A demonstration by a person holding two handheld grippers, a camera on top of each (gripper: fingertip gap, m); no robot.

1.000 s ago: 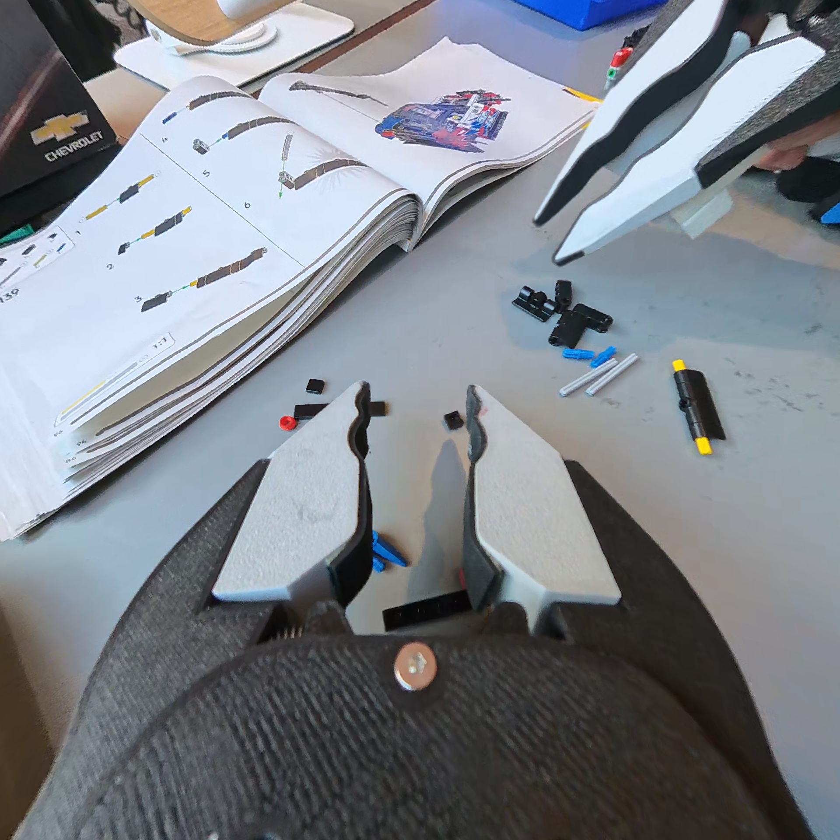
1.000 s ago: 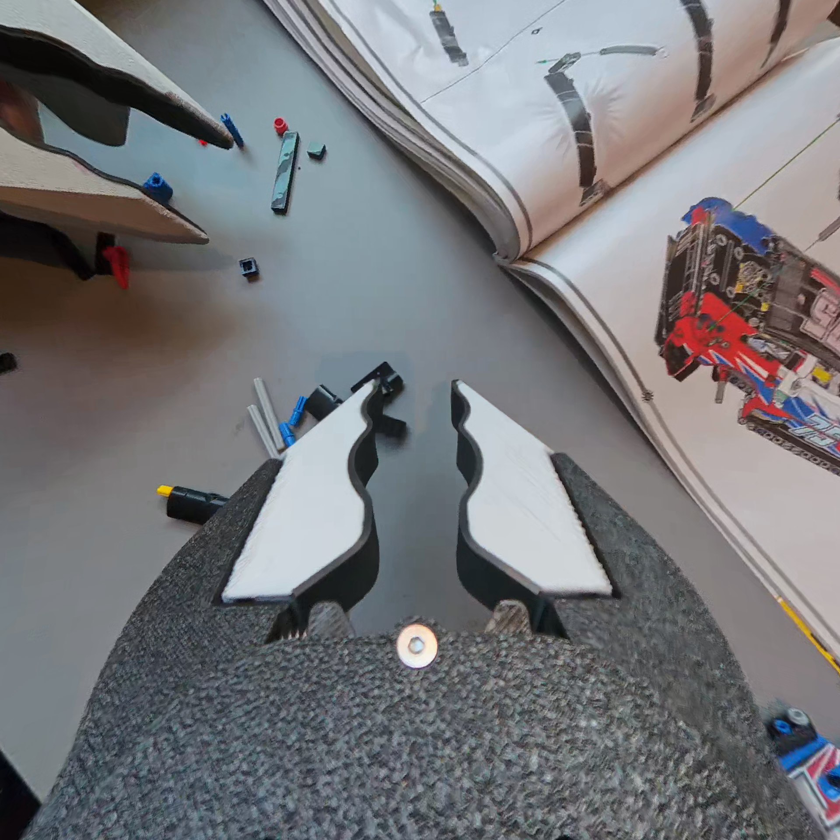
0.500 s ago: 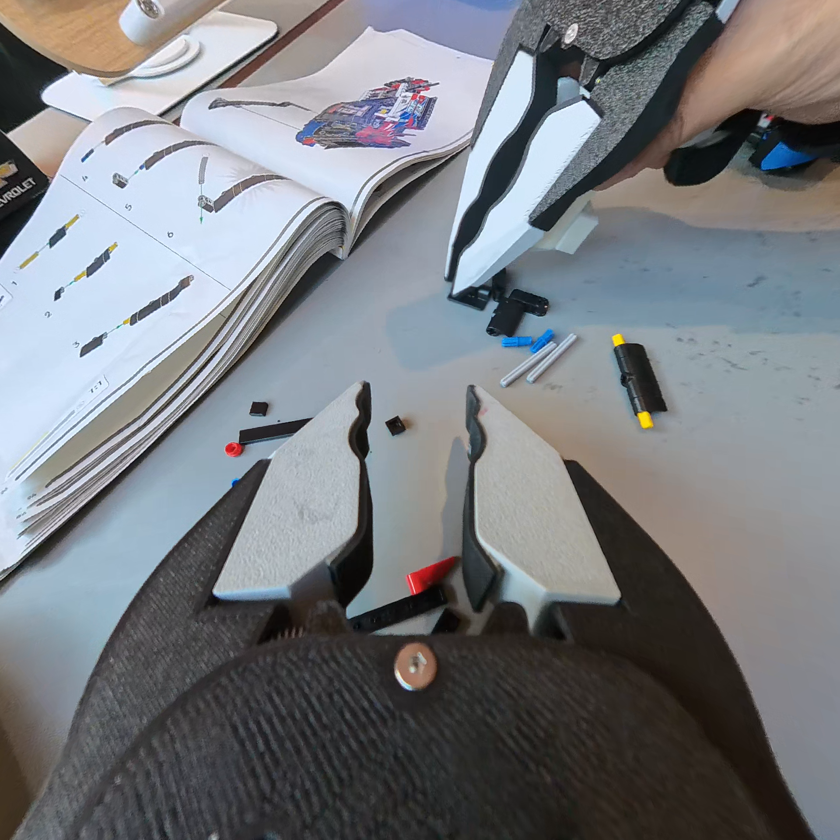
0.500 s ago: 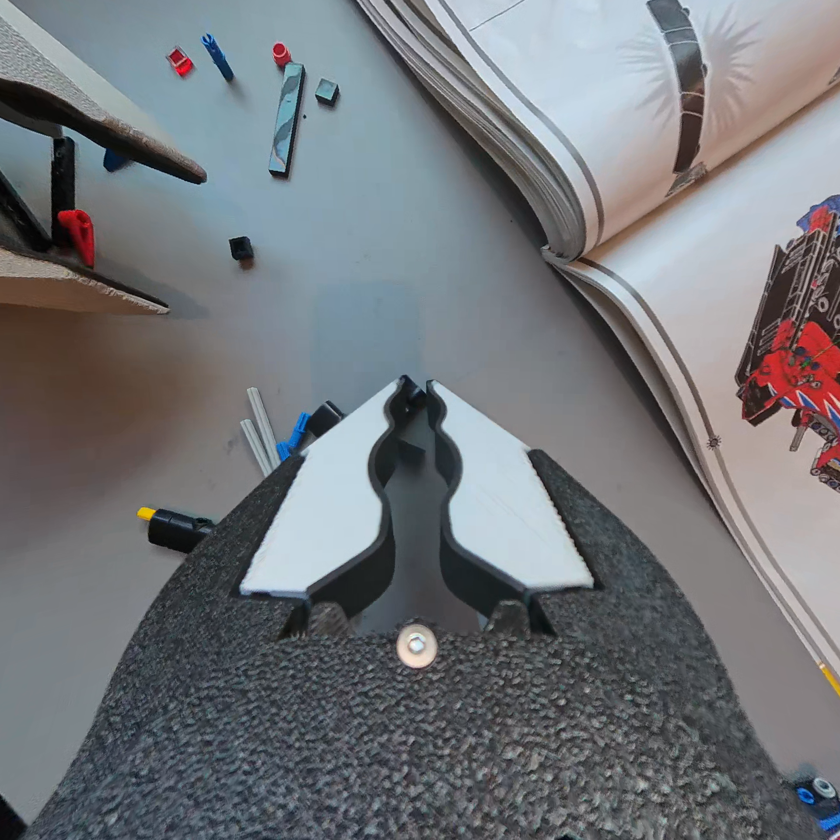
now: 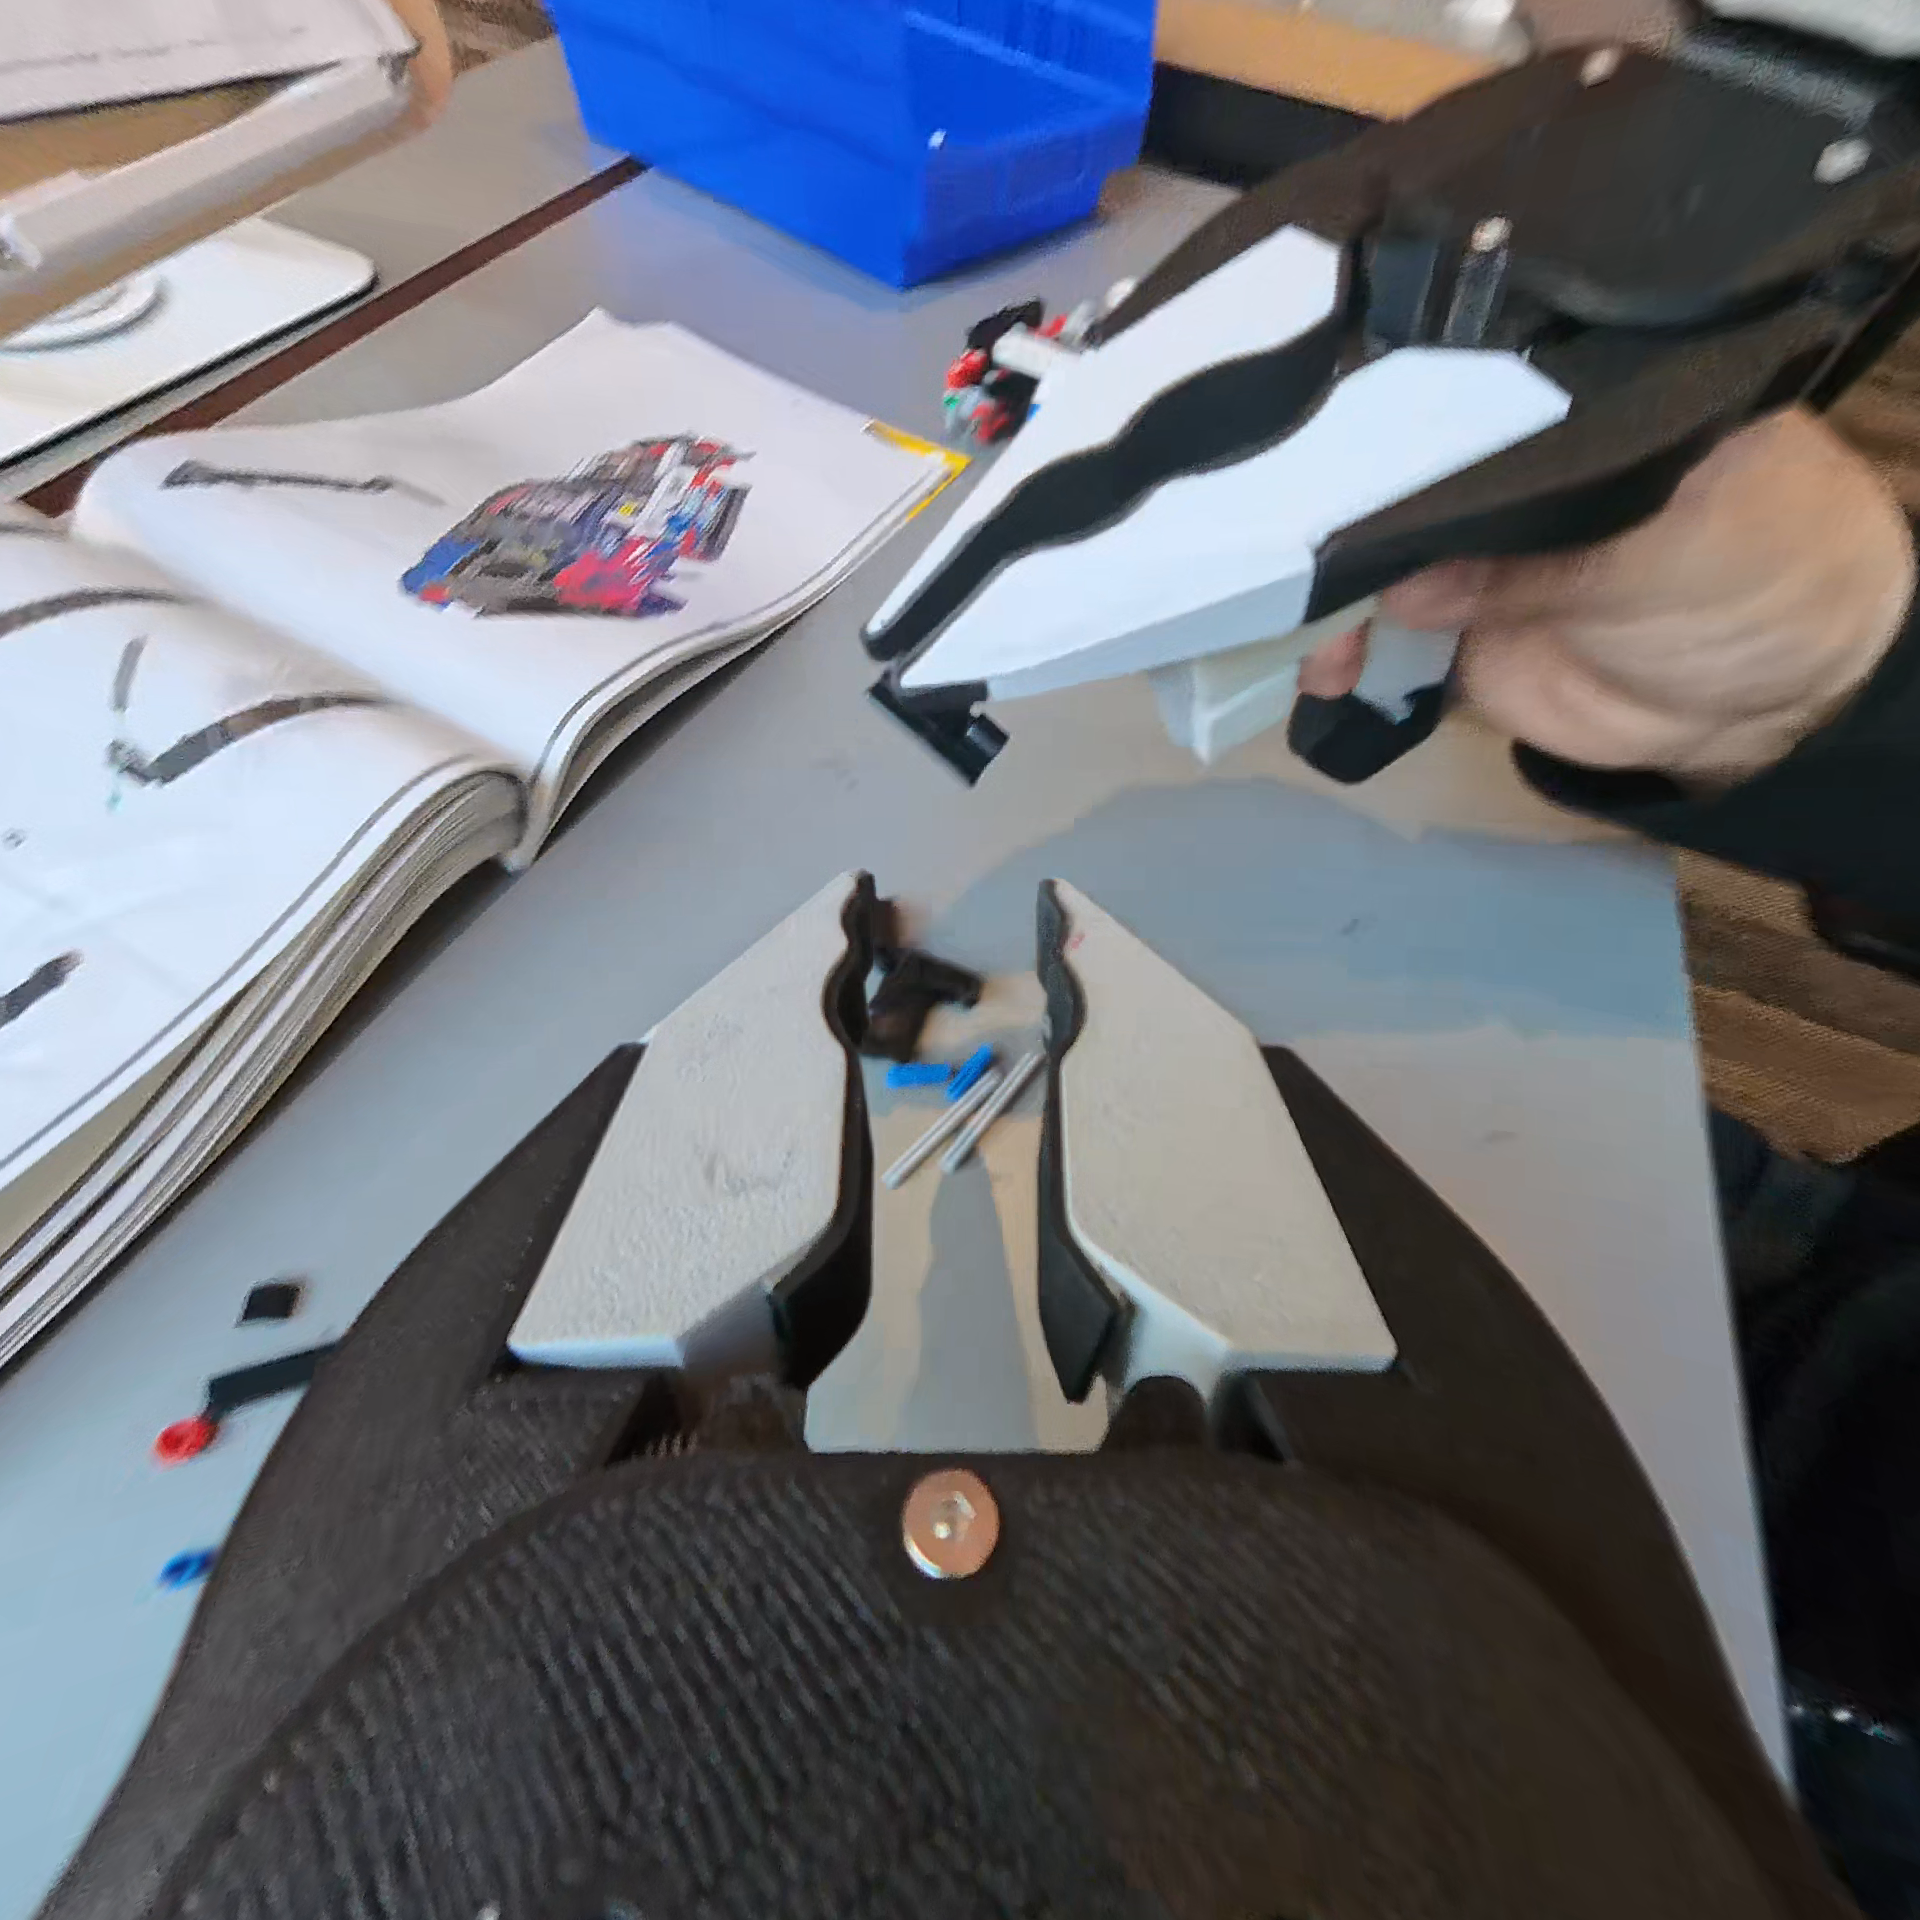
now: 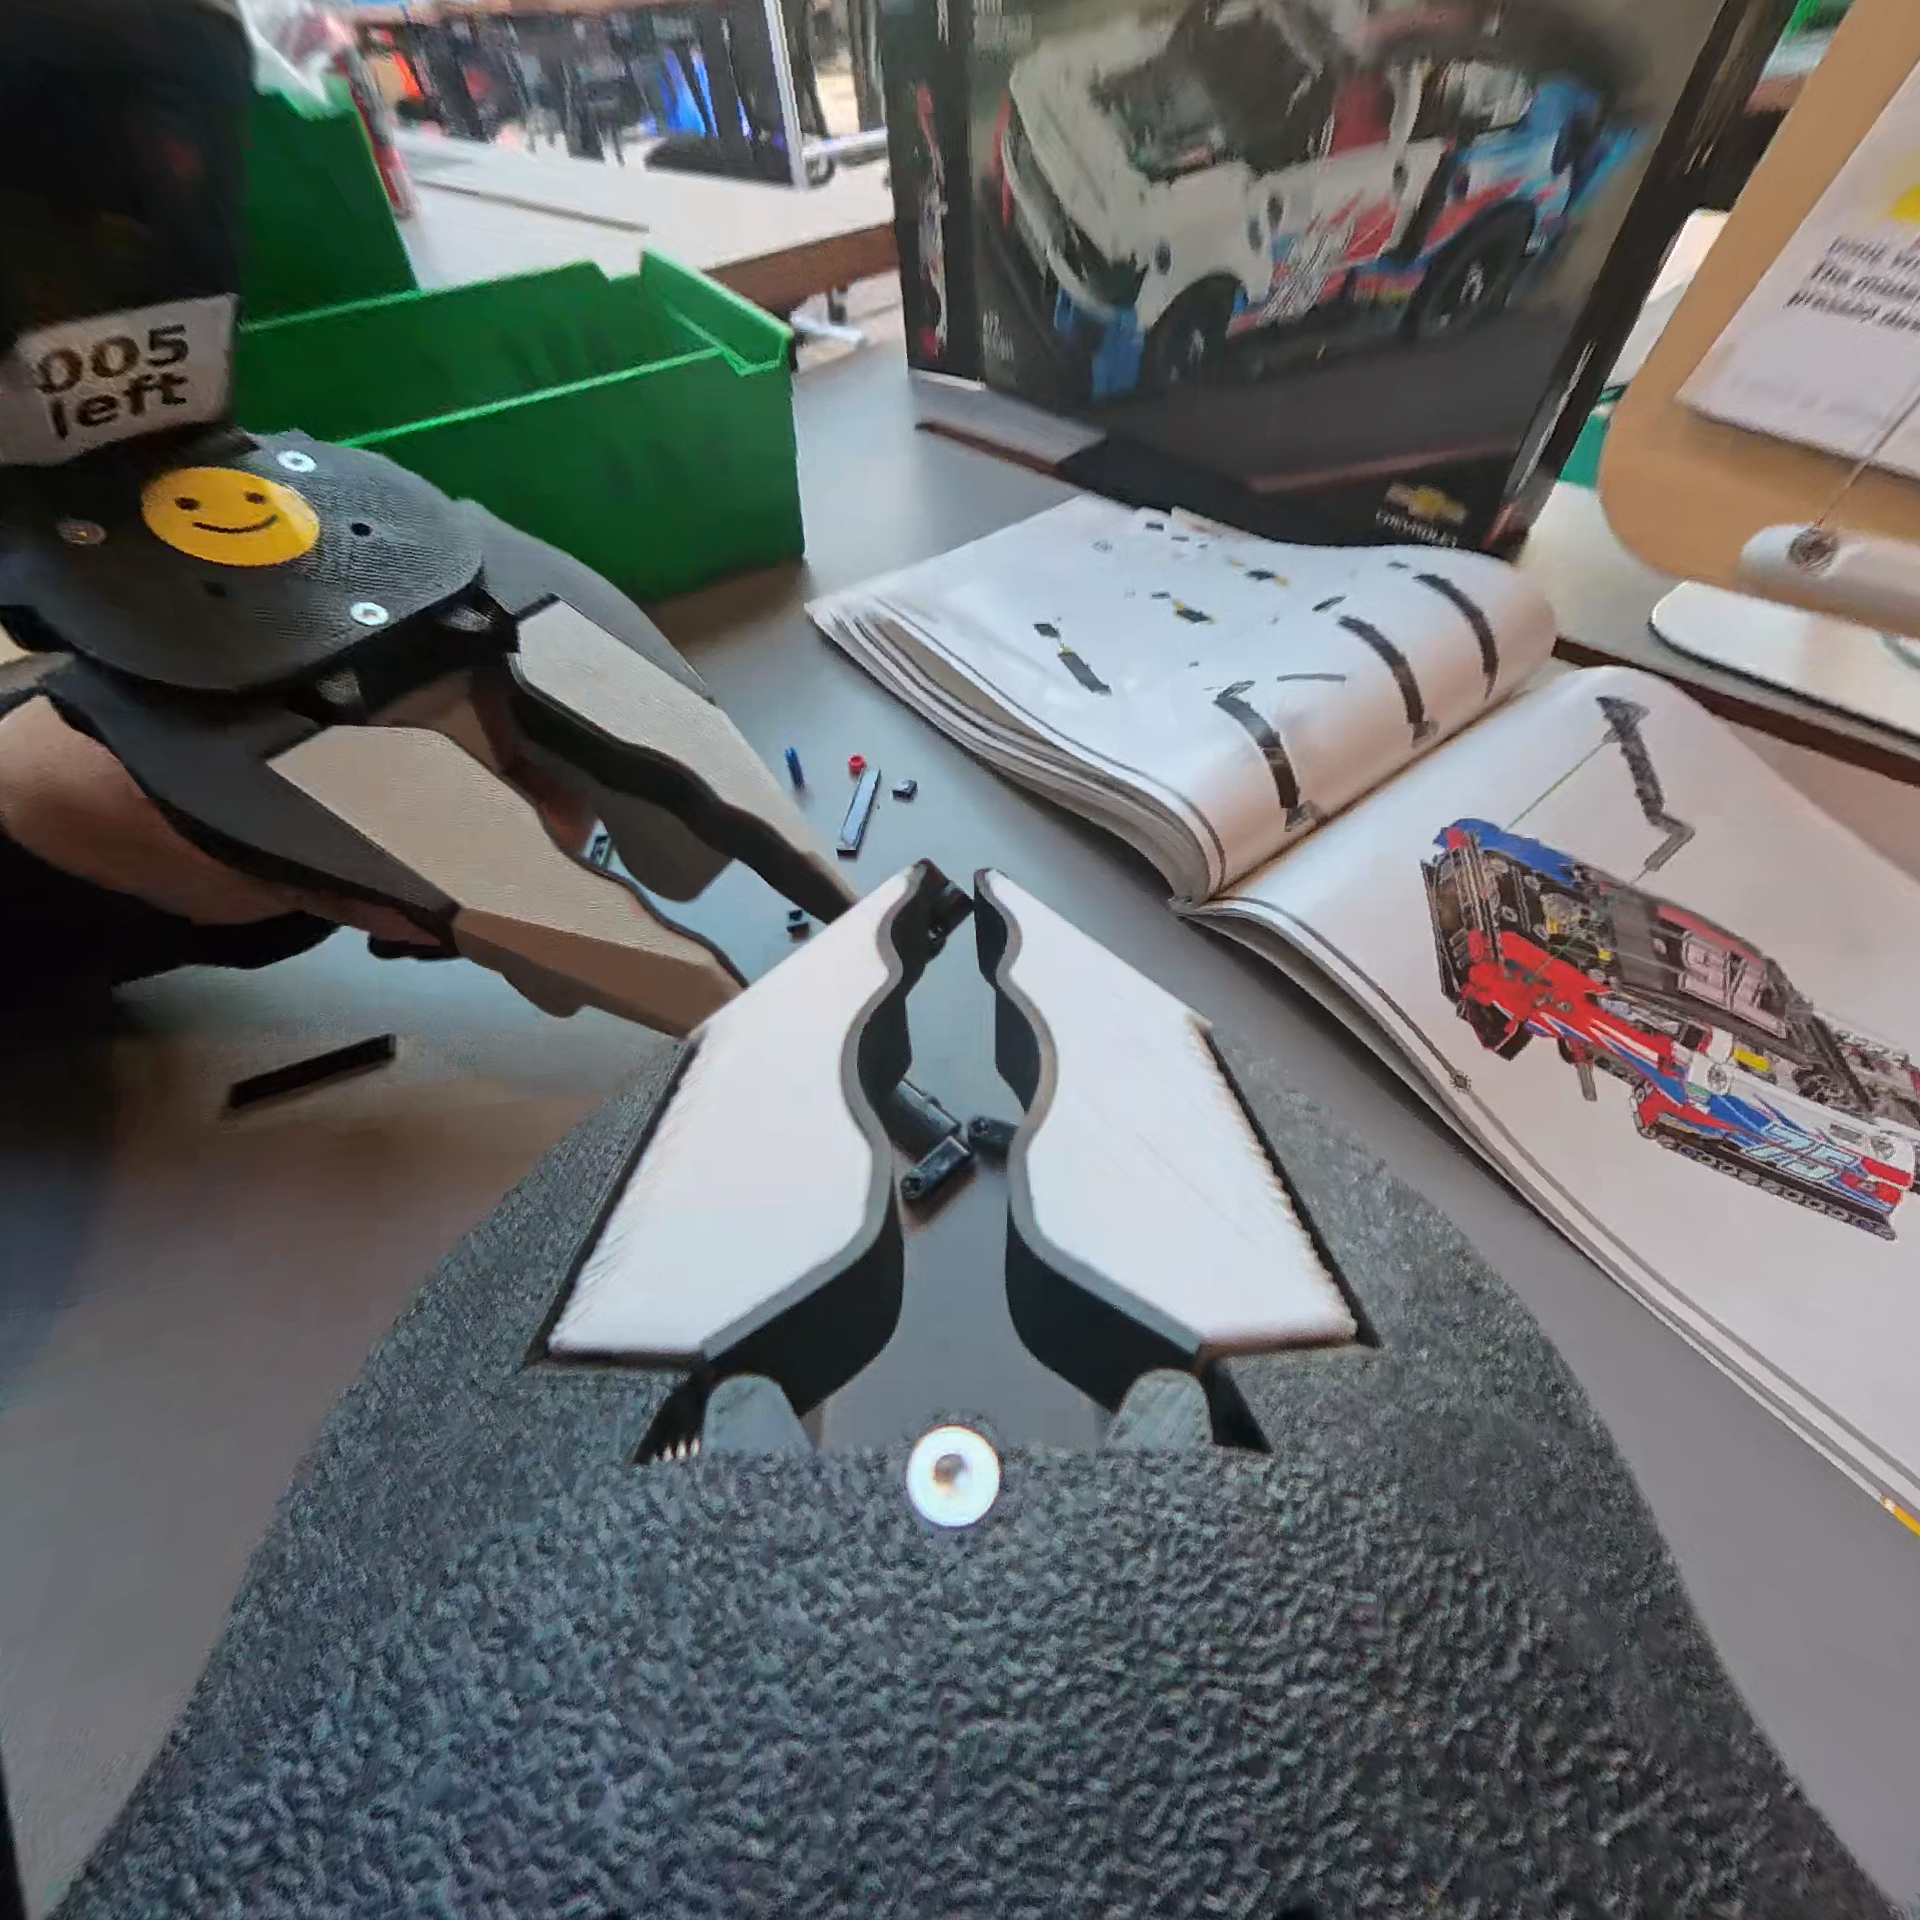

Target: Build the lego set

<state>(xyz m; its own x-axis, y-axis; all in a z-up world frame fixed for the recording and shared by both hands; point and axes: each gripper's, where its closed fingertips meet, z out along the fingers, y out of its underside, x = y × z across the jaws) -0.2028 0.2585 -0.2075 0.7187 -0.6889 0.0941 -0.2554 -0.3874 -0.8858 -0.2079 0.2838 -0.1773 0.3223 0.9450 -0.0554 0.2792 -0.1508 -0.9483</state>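
The right gripper [image 5: 891,646] is raised above the grey table [image 5: 1351,935] with its tips pinched on a small black lego piece [image 5: 940,722], which hangs clear of the surface; in the right wrist view the same piece shows between the nearly closed tips [image 6: 948,896]. The left gripper [image 5: 951,904] is held low over the table with its fingers spread and nothing between them. Beneath it lie a black connector [image 5: 914,992], two short blue pins [image 5: 940,1072] and two grey rods [image 5: 961,1122], all loose and close together. Further left on the table sit a flat black strip [image 5: 260,1377], a small black square [image 5: 270,1301] and a red stud [image 5: 185,1439]. The open instruction booklet [image 5: 312,644] lies to the left of the loose parts. A blue bin [image 5: 862,114] stands behind it. In the right wrist view, a green bin [image 6: 540,416] and the set's box [image 6: 1247,239] stand at the far side of the table.
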